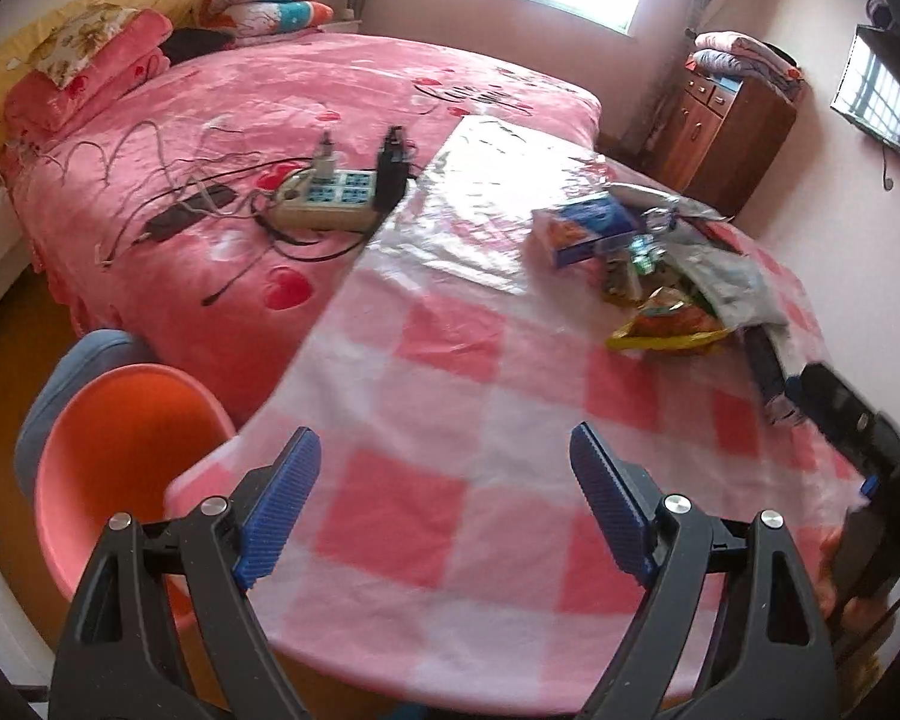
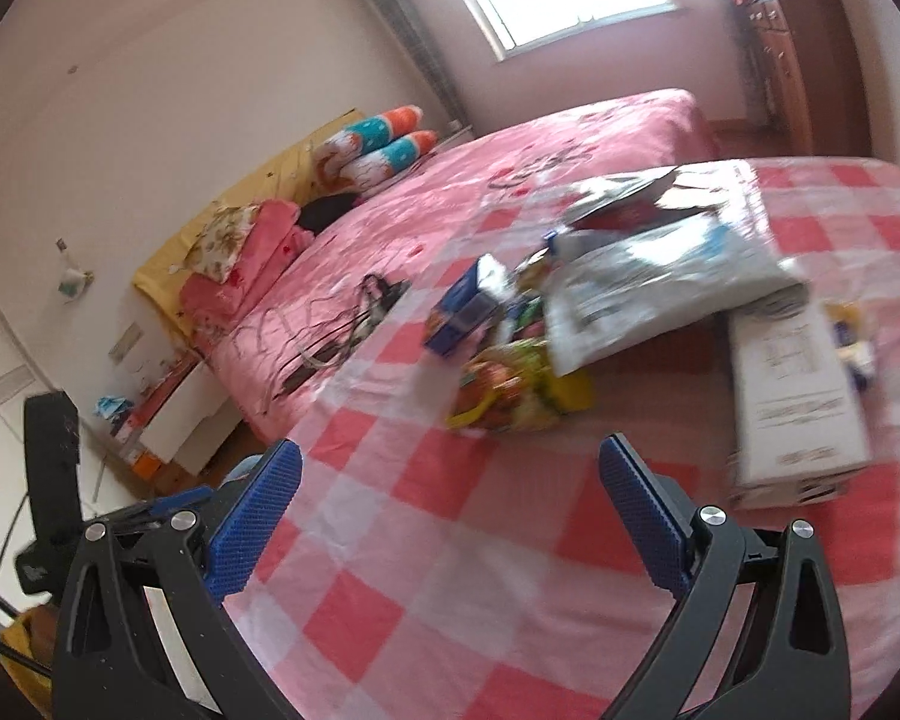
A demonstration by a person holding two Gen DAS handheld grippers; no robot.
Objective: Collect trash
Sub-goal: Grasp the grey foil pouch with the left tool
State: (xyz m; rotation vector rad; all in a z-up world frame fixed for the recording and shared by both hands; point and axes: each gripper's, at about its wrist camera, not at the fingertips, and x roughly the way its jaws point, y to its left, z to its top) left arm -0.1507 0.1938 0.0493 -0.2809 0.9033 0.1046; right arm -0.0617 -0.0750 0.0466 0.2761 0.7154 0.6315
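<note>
Trash: one heap on the far right of a round table [image 1: 426,372] under pink-and-white checked cloth.
- Yellow-orange crinkled snack bag [image 2: 519,390], nearest item.
- Blue cardboard box [image 2: 459,315], just left of and behind the bag.
- Grey-white plastic mailer [image 2: 660,294], lying over the heap.
- White printed carton [image 2: 792,402], right of the heap.

Left gripper [image 1: 444,504]: blue-padded jaws wide, empty, above the near cloth.
Right gripper [image 2: 450,516]: jaws wide, empty, near side of the snack bag.

Surroundings: orange plastic chair [image 1: 120,456] left of the table; pink-quilted bed [image 1: 240,138] beyond, bearing a beige power strip [image 1: 324,198].

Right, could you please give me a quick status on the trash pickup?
Both jaws open, empty. Trash pile untouched on checkered table, grey bag draped across it. Approach unobstructed.
</note>
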